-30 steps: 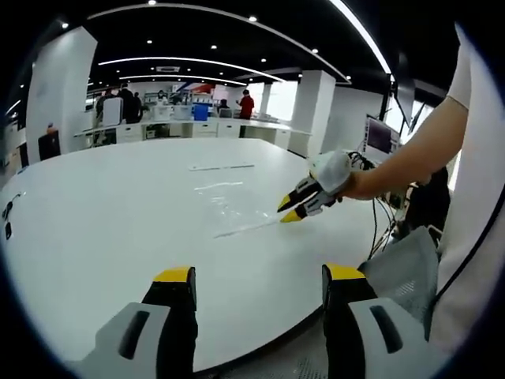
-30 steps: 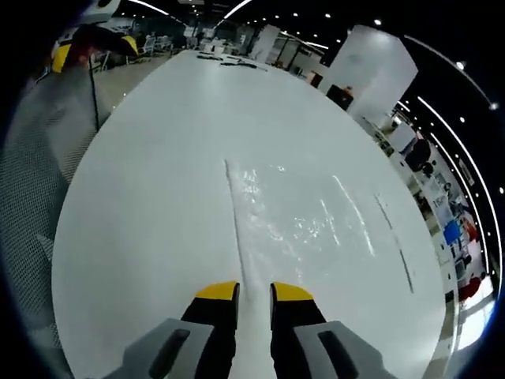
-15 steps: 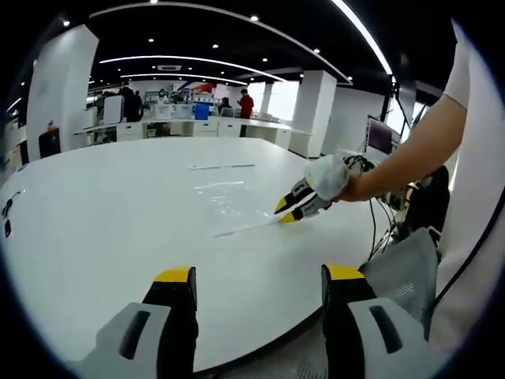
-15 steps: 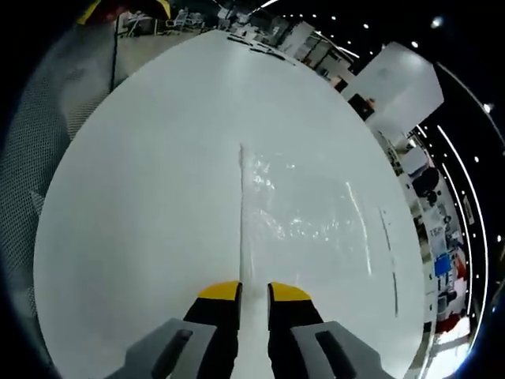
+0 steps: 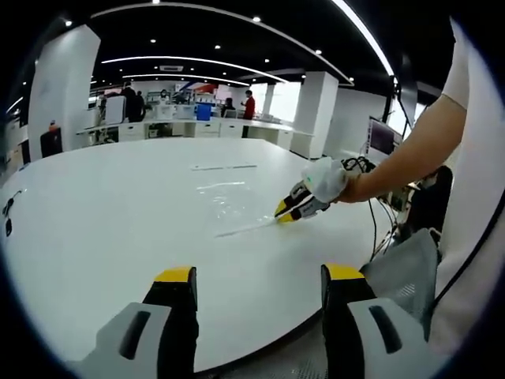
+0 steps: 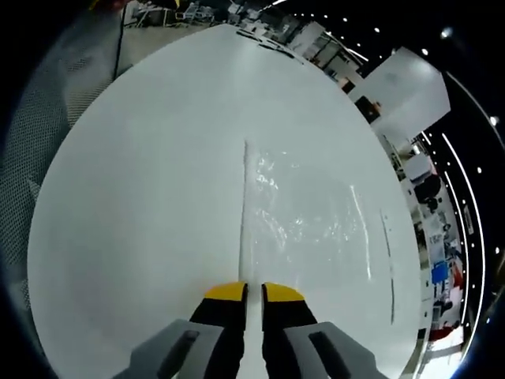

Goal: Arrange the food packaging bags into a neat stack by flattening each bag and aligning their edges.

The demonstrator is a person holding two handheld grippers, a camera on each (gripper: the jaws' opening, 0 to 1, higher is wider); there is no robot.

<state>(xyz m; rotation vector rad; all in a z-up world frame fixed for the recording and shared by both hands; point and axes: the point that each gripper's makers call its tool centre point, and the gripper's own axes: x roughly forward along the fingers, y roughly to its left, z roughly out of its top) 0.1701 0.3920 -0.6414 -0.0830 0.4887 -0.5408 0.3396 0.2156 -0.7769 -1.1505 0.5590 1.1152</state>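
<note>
A clear plastic bag (image 5: pixel 233 201) lies flat on the white table (image 5: pixel 95 221), hard to make out but for its glare and its white edge strip. In the right gripper view the same clear bag (image 6: pixel 308 213) spreads ahead, its edge strip running straight in between the jaws. My right gripper (image 6: pixel 254 290) is shut on that near edge; from the left gripper view the right gripper (image 5: pixel 282 213) sits low at the bag's right corner. A second thin bag strip (image 5: pixel 221 166) lies farther back. My left gripper (image 5: pixel 256 276) hangs open over the table's near edge, holding nothing.
A person's arm (image 5: pixel 402 158) reaches in from the right. A grey mesh chair (image 5: pixel 402 268) stands beside the table's rim, and a monitor (image 5: pixel 379 136) with cables behind it. A dark cable (image 5: pixel 8 209) lies at the table's far left.
The right gripper has dropped to the bag's near edge and its jaws have closed in on the edge strip. The left gripper has held still.
</note>
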